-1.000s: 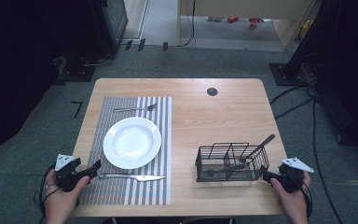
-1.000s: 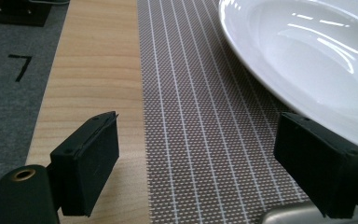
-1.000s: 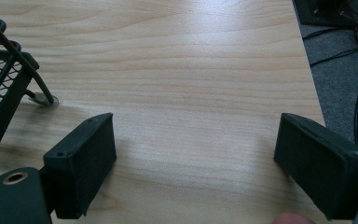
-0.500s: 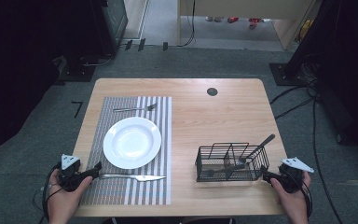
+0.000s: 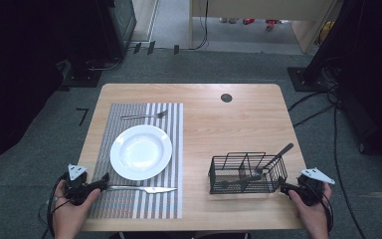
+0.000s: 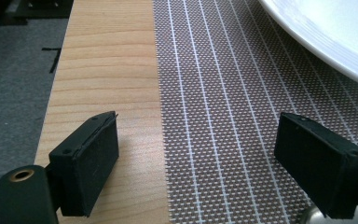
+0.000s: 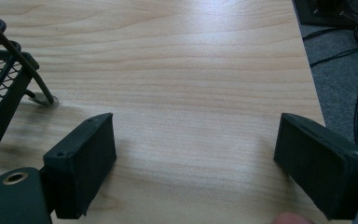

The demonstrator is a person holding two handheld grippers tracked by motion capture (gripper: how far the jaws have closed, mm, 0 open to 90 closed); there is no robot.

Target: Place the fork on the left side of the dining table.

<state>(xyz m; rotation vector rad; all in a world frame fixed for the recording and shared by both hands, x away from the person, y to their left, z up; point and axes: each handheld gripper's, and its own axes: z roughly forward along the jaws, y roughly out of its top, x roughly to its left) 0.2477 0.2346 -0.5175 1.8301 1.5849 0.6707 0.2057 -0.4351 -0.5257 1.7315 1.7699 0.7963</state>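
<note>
Left gripper (image 5: 101, 181) has crept closer to knife (image 5: 144, 189) handle, jaws spread, empty. Right gripper (image 5: 284, 188) unmoved beside wire caddy (image 5: 246, 174), jaws spread. Knife pickup likely next.

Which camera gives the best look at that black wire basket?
The high view: the whole black wire basket shows there, holding a dark utensil. The right gripper view catches just its corner beside the open claw; the left gripper view looks at the placemat.
</note>
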